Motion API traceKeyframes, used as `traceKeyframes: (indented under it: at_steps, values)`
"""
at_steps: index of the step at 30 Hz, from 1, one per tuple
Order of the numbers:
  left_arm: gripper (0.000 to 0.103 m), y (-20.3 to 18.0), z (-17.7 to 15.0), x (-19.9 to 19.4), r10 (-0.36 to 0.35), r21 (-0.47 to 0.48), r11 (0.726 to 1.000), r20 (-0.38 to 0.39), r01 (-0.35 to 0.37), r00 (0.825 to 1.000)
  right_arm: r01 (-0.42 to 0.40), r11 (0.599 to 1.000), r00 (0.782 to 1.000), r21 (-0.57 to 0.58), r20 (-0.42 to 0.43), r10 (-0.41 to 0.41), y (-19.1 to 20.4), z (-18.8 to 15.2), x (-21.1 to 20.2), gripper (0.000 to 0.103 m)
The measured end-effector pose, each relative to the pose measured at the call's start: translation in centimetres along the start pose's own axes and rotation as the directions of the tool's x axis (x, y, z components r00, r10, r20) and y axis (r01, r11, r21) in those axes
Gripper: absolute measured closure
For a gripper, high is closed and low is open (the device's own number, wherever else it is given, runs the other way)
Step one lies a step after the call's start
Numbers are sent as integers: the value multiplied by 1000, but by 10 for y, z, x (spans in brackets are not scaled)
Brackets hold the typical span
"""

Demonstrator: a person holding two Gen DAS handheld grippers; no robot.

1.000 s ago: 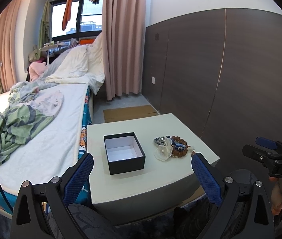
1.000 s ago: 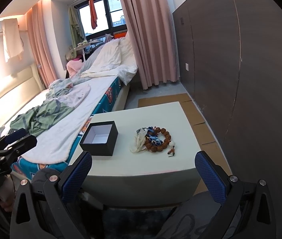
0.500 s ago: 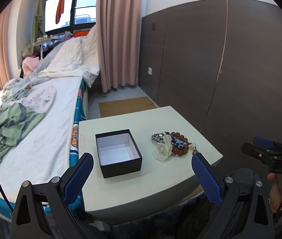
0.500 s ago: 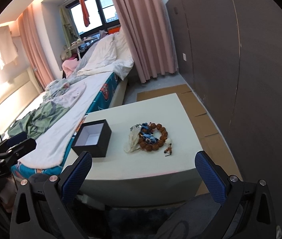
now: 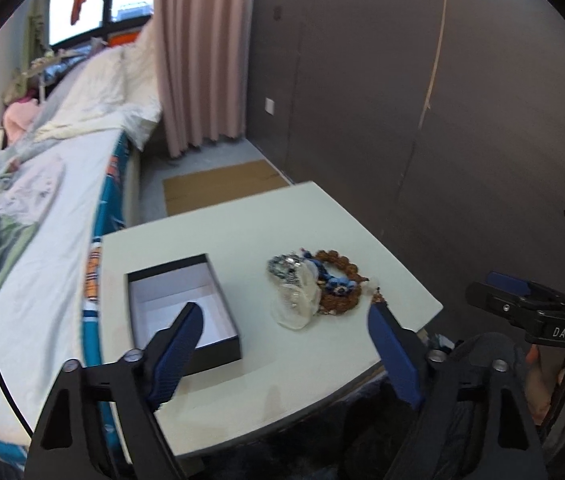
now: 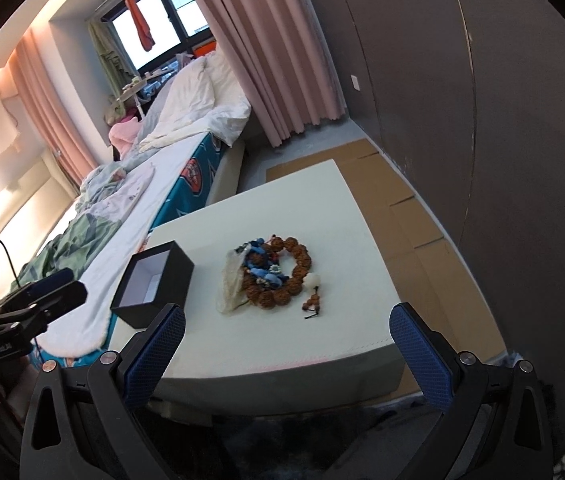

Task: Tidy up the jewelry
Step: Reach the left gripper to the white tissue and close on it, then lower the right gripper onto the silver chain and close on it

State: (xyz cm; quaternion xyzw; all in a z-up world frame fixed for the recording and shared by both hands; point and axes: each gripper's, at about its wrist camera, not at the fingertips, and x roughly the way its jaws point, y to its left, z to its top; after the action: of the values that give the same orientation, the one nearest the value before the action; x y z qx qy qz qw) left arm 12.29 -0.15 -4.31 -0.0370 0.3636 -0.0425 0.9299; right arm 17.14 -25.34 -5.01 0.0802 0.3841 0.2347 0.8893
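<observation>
Jewelry [image 6: 270, 276], a tangled heap, lies near the middle of a low white table [image 6: 334, 332], toward its right edge: a brown wooden bead bracelet [image 6: 290, 280] with blue beaded pieces and a clear plastic pouch [image 6: 232, 284] piled against it. An open black gift box [image 6: 152, 284], white inside and empty, sits just beside the heap near the table's left edge.

Both tongs hang off the table's near edge, touching nothing. The right gripper [image 6: 288, 354] has its blue pads spread wide and carries nothing; the left gripper [image 5: 286, 350] is likewise wide apart and empty.

The likely step is reaching for one piece. It would go best by nipping the bracelet's free outer beads from above, so the pouch and blue strands do not drag along, while the left gripper steadies the box.
</observation>
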Motion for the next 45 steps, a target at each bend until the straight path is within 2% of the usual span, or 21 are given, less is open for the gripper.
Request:
traceKeyframes:
  at_steps: [3, 5, 13, 16, 19, 25, 27, 28, 29, 31, 32, 39, 45]
  values:
    - [29, -7, 4, 18, -18, 17, 1000, -41, 19, 999, -5, 1000, 1000, 23, -22, 6, -12, 3, 11, 5]
    - [37, -10, 7, 33, -40, 14, 999, -78, 41, 996, -5, 999, 999, 38, -35, 7, -19, 5, 18, 5]
    - [48, -15, 15, 87, -83, -7, 997, -201, 83, 976, -2, 997, 997, 73, -71, 8, -37, 13, 37, 5]
    - [51, -18, 18, 104, -80, 0, 997, -238, 83, 968, -7, 997, 996, 76, -83, 13, -42, 18, 44, 5]
    - [59, -16, 19, 125, -67, -11, 998, -288, 67, 955, -14, 997, 995, 77, -98, 21, -44, 23, 52, 5]
    - [63, -11, 21, 156, -68, -45, 997, -346, 56, 936, -26, 996, 990, 80, -140, 37, -51, 31, 71, 5]
    - [80, -10, 23, 165, -83, -50, 996, -358, 70, 930, -35, 996, 987, 81, -155, 47, -50, 34, 79, 5]
    - [97, -9, 23, 170, -94, -56, 995, -370, 79, 924, -41, 996, 985, 79, -163, 53, -49, 36, 83, 5]
    - [102, -7, 23, 172, -95, -64, 995, -379, 76, 921, -46, 996, 984, 77, -169, 58, -48, 38, 88, 5]
    - [103, 1, 26, 169, -82, -88, 995, -362, 54, 929, -58, 996, 982, 75, -178, 70, -45, 45, 96, 7]
    - [103, 4, 29, 166, -77, -93, 995, -350, 48, 933, -64, 995, 980, 72, -185, 77, -43, 47, 100, 12]
    - [103, 33, 52, 137, -76, -144, 989, -261, 39, 962, -126, 992, 961, 27, -244, 129, -16, 70, 125, 26]
    - [103, 55, 66, 113, -75, -194, 980, -187, 38, 979, -173, 985, 934, 17, -316, 170, 7, 85, 145, 42]
